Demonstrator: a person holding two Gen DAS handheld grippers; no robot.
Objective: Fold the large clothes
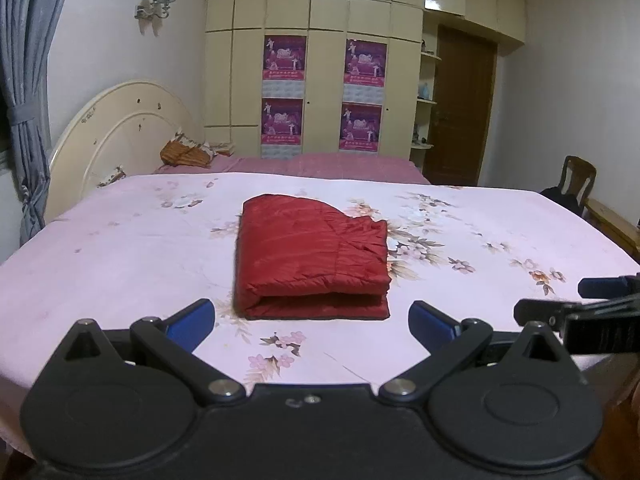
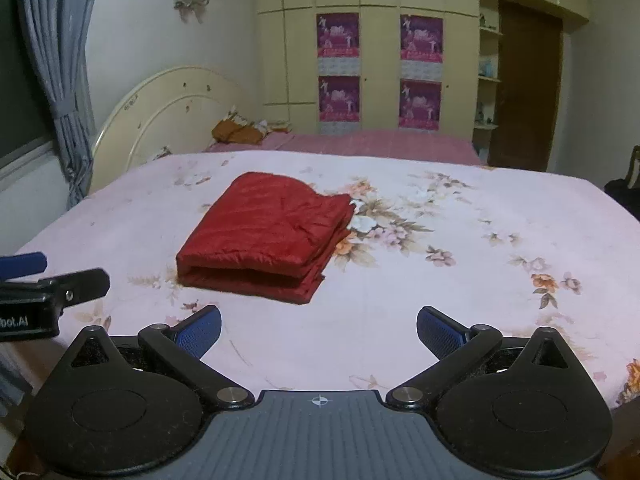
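Now both clear | left tool (image 1: pixel 311 322) wide, empty | right tool (image 2: pixel 319 330) wide, empty | red garment (image 1: pixel 312 258) folded ahead of both on bed (image 1: pixel 120 256), untouched | fold looks finished

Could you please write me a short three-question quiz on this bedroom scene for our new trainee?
1. True or false: the red garment lies folded on the floral sheet.
2. Are the left tongs and the right tongs open or shut?
3. How many purple posters hang on the wardrobe: A two, B four, C six?

Key: 1 true. 2 both open, holding nothing. 3 B.
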